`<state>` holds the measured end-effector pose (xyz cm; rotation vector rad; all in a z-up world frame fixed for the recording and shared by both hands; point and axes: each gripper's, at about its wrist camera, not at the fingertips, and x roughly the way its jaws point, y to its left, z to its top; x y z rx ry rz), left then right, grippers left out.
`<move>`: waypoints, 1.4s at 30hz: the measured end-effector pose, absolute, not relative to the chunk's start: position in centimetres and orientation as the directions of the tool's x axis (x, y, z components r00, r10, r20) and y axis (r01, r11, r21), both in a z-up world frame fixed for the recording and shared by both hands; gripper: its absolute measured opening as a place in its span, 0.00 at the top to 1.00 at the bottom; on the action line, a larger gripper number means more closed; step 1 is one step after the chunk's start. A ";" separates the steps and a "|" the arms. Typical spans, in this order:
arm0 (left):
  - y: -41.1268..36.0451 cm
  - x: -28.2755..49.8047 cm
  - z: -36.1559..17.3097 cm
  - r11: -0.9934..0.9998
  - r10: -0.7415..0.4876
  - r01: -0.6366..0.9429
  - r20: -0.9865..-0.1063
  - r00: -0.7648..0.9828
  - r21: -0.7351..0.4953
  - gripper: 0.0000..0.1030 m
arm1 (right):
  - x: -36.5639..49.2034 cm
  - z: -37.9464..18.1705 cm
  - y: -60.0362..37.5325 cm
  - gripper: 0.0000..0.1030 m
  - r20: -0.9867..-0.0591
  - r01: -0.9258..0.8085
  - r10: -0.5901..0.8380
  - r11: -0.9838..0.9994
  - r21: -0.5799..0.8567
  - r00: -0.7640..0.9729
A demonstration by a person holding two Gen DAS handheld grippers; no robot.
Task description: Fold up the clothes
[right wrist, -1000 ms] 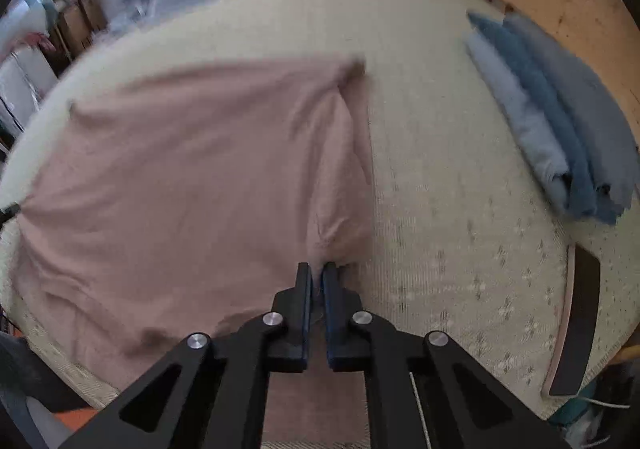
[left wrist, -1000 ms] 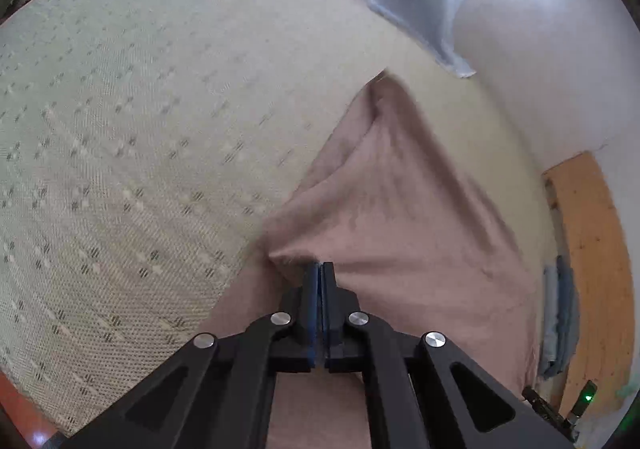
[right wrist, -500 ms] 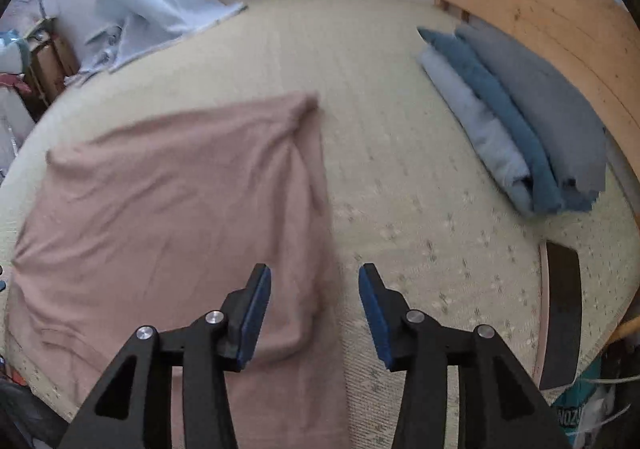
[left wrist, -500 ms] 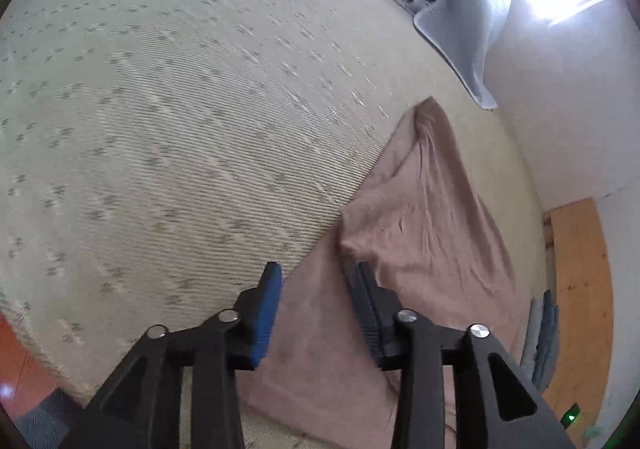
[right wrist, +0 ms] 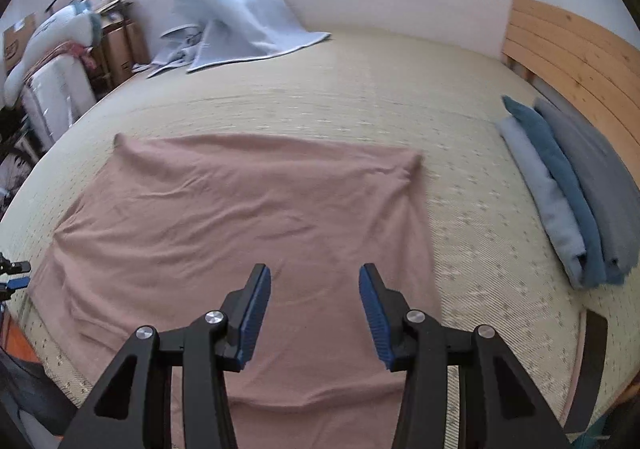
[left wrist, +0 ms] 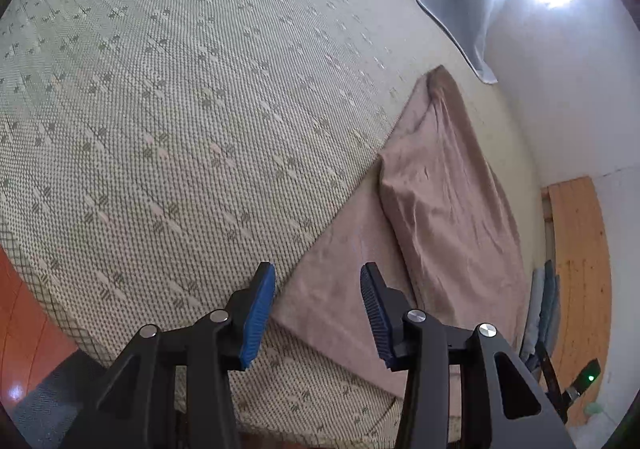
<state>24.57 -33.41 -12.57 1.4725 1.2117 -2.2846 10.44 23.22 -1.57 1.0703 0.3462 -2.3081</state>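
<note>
A dusty-pink garment [right wrist: 240, 217] lies spread flat on the woven bed mat [right wrist: 400, 89], folded over itself with a lower layer showing along its near side. In the left wrist view the same pink garment [left wrist: 448, 209] runs along the right, its lower layer reaching toward me. My left gripper [left wrist: 318, 281] hovers open above that layer's edge, nothing between its blue pads. Over the near middle of the cloth my right gripper [right wrist: 314, 285] also stands open and empty. The left gripper's tip [right wrist: 16, 275] shows at the far left edge of the right wrist view.
A stack of folded blue and grey clothes [right wrist: 568, 189] lies at the right by the wooden headboard [right wrist: 572, 49]. A pale blue blanket [right wrist: 240, 21] is heaped at the far side against the wall. Boxes and bundles [right wrist: 60, 49] crowd the far left. Red floor [left wrist: 24, 321] shows past the bed edge.
Both grippers were shut on the pink cloth a second ago; they have let go and stand open. Both have pulled back from the cloth, the right one rising, and the garment now lies flat.
</note>
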 end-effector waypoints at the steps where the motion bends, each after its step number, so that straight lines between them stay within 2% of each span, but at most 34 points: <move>1: -33.5 24.7 -12.6 -0.651 0.281 0.527 -0.818 -0.501 -0.546 0.53 | 10.7 -1.7 23.0 0.52 -0.761 0.601 -0.390 -0.799 0.000 -0.518; 8: -33.5 25.0 -12.9 -0.623 0.310 0.537 -0.809 -0.499 -0.569 0.52 | 12.3 -2.0 21.1 0.52 -0.760 0.650 -0.414 -0.760 -0.015 -0.501; 13: -32.5 25.2 -12.6 -0.638 0.310 0.525 -0.812 -0.495 -0.563 0.41 | 13.7 -1.8 19.9 0.52 -0.750 0.685 -0.445 -0.728 -0.015 -0.489; 15: -32.2 24.9 -12.5 -0.651 0.299 0.520 -0.817 -0.493 -0.553 0.41 | 14.8 -1.7 19.0 0.52 -0.745 0.715 -0.469 -0.699 -0.017 -0.475; 16: -32.1 24.8 -12.5 -0.657 0.296 0.516 -0.818 -0.493 -0.549 0.42 | 15.4 -1.6 18.6 0.52 -0.742 0.730 -0.479 -0.683 -0.020 -0.469; 17: -32.0 24.7 -12.5 -0.659 0.299 0.511 -0.816 -0.495 -0.552 0.50 | 16.0 -1.6 18.2 0.51 -0.739 0.742 -0.488 -0.670 -0.023 -0.465; 18: -32.0 24.6 -12.6 -0.656 0.311 0.508 -0.813 -0.492 -0.559 0.72 | 16.7 -1.6 17.7 0.51 -0.737 0.753 -0.499 -0.657 -0.022 -0.457; 19: -31.9 24.6 -12.7 -0.655 0.316 0.511 -0.815 -0.485 -0.558 0.78 | 17.4 -1.6 17.2 0.49 -0.736 0.766 -0.510 -0.643 -0.017 -0.445; 23: -32.1 25.0 -12.7 -0.643 0.314 0.529 -0.820 -0.479 -0.555 0.85 | 20.5 -2.0 14.8 0.47 -0.738 0.818 -0.548 -0.575 -0.010 -0.394; 25: -32.4 25.4 -12.5 -0.625 0.314 0.533 -0.808 -0.498 -0.571 0.95 | 22.1 -2.2 13.6 0.47 -0.739 0.844 -0.565 -0.536 -0.009 -0.367; 30: -32.7 25.7 -11.9 -0.607 0.341 0.508 -0.777 -0.528 -0.611 0.96 | 26.1 -3.3 9.5 0.44 -0.746 0.900 -0.610 -0.434 0.034 -0.266; 37: -33.5 25.1 -10.4 -0.586 0.399 0.435 -0.711 -0.579 -0.683 0.97 | 33.0 -5.2 2.4 0.40 -0.734 0.969 -0.661 -0.246 0.019 -0.153; 42: -33.9 25.3 -9.7 -0.554 0.433 0.406 -0.669 -0.604 -0.726 0.97 | 36.4 -6.5 -1.6 0.40 -0.728 0.985 -0.669 -0.167 -0.052 -0.152</move>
